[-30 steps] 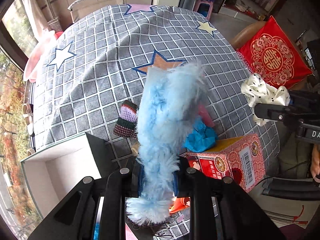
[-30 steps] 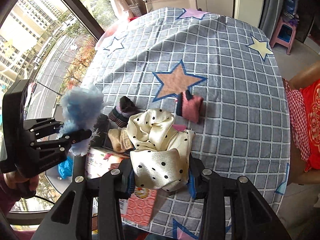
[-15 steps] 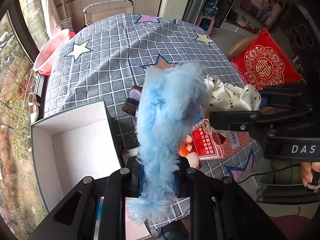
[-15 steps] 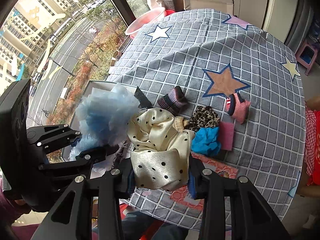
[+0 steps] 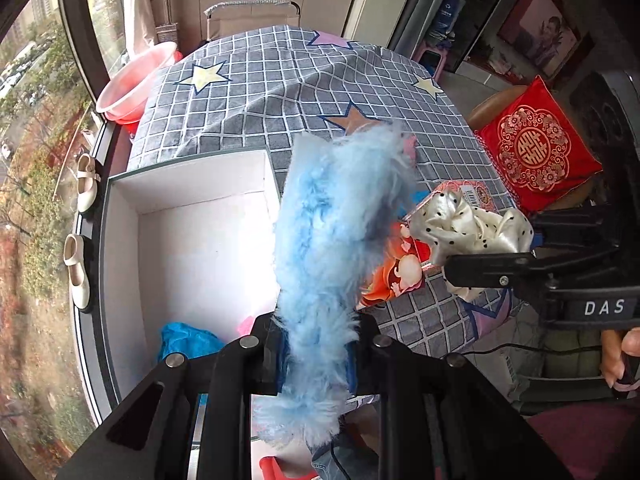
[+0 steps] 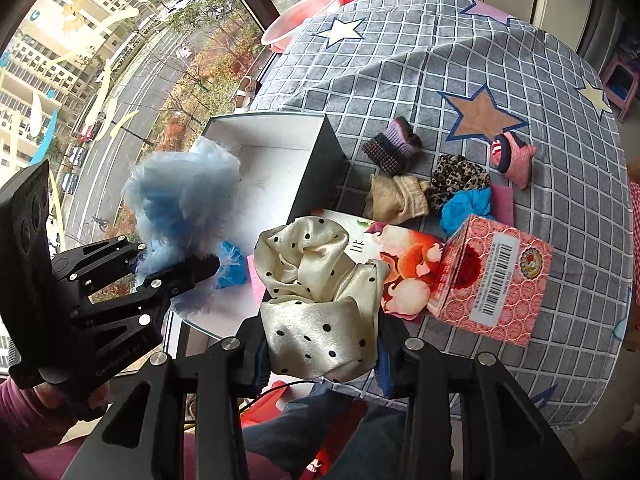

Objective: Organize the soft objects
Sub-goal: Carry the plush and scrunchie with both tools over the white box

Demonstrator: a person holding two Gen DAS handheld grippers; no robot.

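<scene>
red cushion (image 5: 536,148) left view only, leopard sock (image 6: 456,178) perhaps, right view

The blue fluffy piece (image 5: 336,240) hides part of the white box (image 5: 192,216) floor.

A grey tablecloth (image 6: 400,60) with a white grid and blue-outlined stars covers the table. The box (image 6: 320,168) is white inside, dark outside. The fluffy piece (image 5: 340,232) is pale blue; the scarf (image 6: 320,280) is cream with black dots. The cushion (image 5: 532,148) is red and gold.
</scene>
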